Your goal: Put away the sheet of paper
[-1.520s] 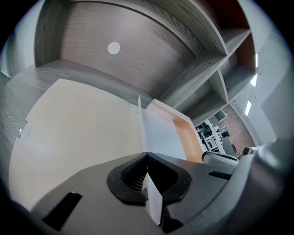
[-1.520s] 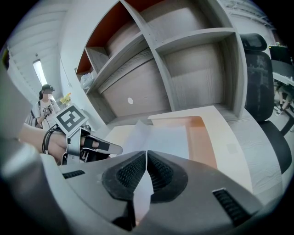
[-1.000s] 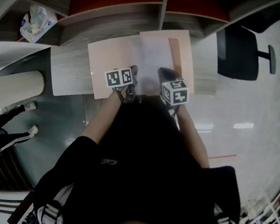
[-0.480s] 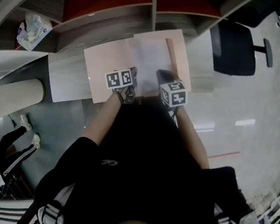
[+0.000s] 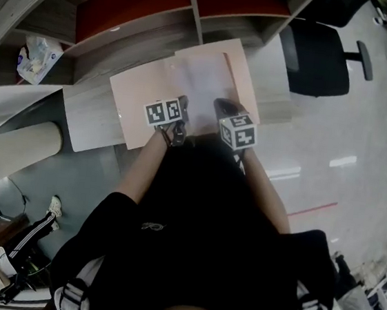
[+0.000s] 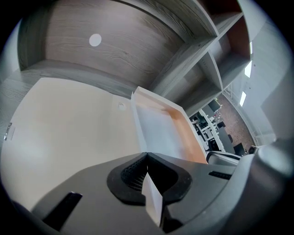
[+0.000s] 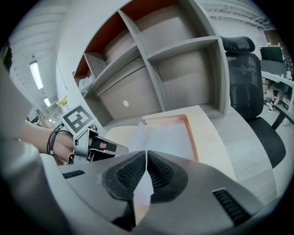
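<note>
Nothing in the grip has changed over the last second. The scene has only slid a little leftward in the head view, and a bystander's legs have moved off toward the lower left corner.

The person's dark torso covers the near desk [image 5: 87, 114] edge and part of both arms. The marker cubes hide most of each claw from above. I cannot tell whether the paper's far edge is tucked under anything.

There are two claws. The left claw [image 5: 183, 104] [image 6: 147, 153] and the right claw [image 5: 223, 105] [image 7: 146, 151] are each closed tight on the near edge of the one sheet of paper [image 5: 206, 76] [image 6: 158, 133] [image 7: 161, 137]. The sheet runs ahead of them over one open peach folder [image 5: 133, 102] [image 6: 69, 133] [image 7: 211, 133]. Shelves [image 5: 140, 13] stand beyond the claws, and one office chair [image 5: 323, 54] [image 7: 243, 78] is to the right of the right claw.
</note>
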`<action>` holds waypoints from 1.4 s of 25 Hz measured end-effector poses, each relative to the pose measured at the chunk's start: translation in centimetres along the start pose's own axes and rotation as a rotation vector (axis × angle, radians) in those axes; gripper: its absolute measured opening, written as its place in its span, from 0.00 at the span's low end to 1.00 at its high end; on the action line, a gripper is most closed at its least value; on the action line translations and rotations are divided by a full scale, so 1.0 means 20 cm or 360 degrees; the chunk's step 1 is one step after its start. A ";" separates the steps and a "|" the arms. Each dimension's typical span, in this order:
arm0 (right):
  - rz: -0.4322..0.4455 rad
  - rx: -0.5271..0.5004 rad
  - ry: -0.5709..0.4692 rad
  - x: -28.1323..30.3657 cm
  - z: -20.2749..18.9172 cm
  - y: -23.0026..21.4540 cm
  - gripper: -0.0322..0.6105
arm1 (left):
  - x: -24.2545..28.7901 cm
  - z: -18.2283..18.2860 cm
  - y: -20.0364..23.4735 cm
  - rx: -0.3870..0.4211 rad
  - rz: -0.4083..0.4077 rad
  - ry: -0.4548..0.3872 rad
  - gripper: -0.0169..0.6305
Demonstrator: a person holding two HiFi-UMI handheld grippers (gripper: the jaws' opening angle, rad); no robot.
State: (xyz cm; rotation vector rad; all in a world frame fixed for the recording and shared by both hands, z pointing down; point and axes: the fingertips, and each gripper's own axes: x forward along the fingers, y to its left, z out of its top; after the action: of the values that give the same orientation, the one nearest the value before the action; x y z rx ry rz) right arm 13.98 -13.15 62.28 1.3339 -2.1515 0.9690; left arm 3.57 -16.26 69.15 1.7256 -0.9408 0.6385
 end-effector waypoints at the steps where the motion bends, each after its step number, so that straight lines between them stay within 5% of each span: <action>1: -0.0004 0.0003 -0.0001 -0.01 0.00 -0.01 0.09 | 0.01 0.00 -0.01 0.0006 -0.0002 0.0004 0.10; 26: -0.0078 0.0125 -0.0073 -0.11 -0.06 -0.08 0.09 | 0.10 0.03 -0.05 0.0108 0.0029 0.0072 0.10; 35: -0.0195 0.0174 -0.0115 -0.18 -0.07 -0.07 0.09 | 0.09 0.01 -0.05 0.0308 0.0032 0.0183 0.10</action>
State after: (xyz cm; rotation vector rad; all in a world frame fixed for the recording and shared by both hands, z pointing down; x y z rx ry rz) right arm 16.76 -10.35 61.24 1.5555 -2.0672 1.0164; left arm 5.52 -16.72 70.00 1.8296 -0.8390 0.8562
